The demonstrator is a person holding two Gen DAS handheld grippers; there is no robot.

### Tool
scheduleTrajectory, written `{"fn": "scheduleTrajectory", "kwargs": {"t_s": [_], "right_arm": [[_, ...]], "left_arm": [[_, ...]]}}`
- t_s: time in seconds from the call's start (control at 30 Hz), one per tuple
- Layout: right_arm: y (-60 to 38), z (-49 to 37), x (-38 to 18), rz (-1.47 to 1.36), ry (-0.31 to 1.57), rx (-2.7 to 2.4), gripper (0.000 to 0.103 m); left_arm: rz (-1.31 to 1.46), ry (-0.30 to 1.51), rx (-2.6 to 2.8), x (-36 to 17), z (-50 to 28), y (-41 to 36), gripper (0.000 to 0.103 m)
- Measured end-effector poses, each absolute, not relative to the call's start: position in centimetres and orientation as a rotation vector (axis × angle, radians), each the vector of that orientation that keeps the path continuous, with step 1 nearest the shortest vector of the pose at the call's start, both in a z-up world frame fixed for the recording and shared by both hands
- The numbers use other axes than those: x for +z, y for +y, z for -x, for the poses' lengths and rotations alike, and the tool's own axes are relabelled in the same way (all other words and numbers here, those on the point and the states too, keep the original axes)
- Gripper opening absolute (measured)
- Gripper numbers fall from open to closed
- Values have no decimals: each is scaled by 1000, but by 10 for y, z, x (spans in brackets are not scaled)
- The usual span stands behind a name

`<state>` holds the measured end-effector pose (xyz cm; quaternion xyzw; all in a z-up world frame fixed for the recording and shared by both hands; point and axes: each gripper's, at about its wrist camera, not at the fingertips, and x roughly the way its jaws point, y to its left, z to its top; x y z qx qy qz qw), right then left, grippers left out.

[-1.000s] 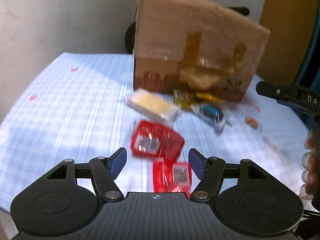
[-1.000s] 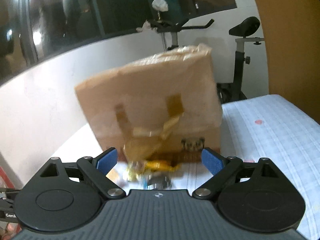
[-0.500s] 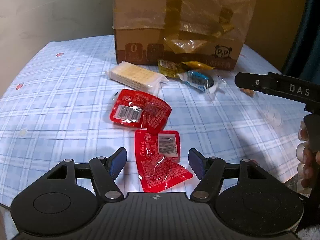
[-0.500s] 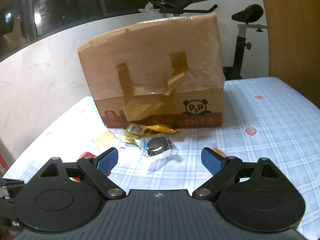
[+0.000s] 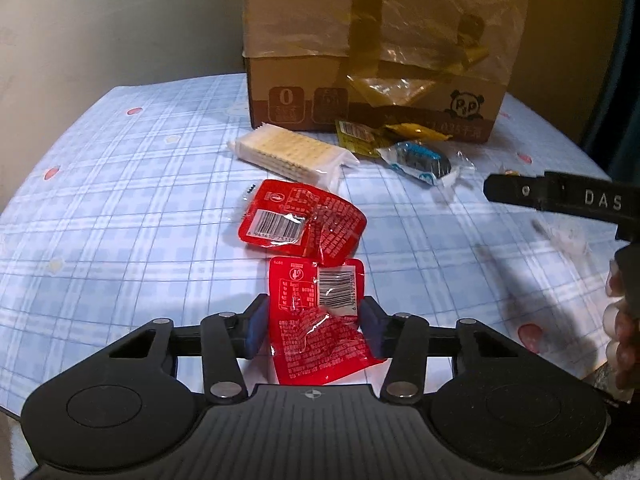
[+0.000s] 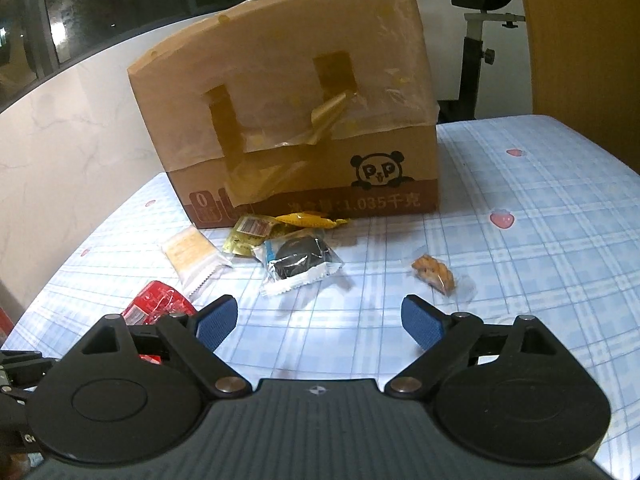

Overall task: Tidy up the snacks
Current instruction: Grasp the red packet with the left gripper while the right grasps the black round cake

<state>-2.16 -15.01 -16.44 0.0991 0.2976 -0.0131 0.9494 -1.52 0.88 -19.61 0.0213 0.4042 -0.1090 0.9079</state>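
Several snacks lie on a blue checked tablecloth in front of a cardboard box. My left gripper has its blue pads on both sides of the near red packet, closing on it. A second red packet lies just beyond. Farther off are a cracker pack, a yellow-green wrapper, a yellow candy and a dark cookie in clear wrap. My right gripper is open and empty above the cloth, short of the cookie and a small brown pastry.
The box stands upright at the back of the table, taped and dented. The right gripper's body and the hand holding it sit at the right of the left wrist view. A wall and an exercise bike lie behind.
My left gripper has dropped and moved forward over the near red packet, and its fingers have narrowed around it. My right gripper has tilted down toward the table and stays open.
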Motion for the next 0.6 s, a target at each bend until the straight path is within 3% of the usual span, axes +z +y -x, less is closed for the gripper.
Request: {"fn": "scheduleTrajectory", "kwargs": {"t_s": [0.6], "right_arm": [[-149, 22, -161, -173, 595, -28, 91]], "left_arm": [[29, 655, -161, -167, 32, 23, 51]]}}
